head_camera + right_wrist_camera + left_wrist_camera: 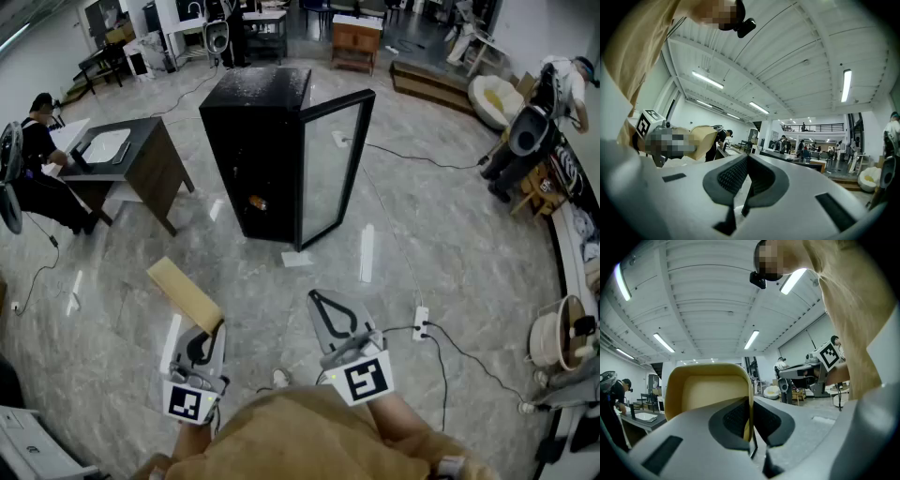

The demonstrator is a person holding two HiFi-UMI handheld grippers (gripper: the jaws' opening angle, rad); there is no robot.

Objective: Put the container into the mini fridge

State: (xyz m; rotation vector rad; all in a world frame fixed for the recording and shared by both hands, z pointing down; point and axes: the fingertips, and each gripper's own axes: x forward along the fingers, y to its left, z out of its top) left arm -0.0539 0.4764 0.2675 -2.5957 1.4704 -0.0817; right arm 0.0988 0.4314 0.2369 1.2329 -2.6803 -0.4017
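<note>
The container [186,294] is a shallow tan tray with rounded corners. It is held off the floor [422,234], tilted, with one rim pinched between the jaws of the left claw [750,423]. Its hollow side faces that claw. The fridge [258,150] is black and stands upright on the floor, well apart from the container. Its glass door [333,169] is swung wide open, showing a dark interior.

A large open hall used as a lab or studio: polished stone floor [441,234] trailing cables [403,156] and a power strip [421,323], a mini fridge [258,141] standing alone mid-floor, a ribbed ceiling [703,291] with strip lights [845,84], a balcony [820,126], and a person [37,155] at a surface [131,141].
</note>
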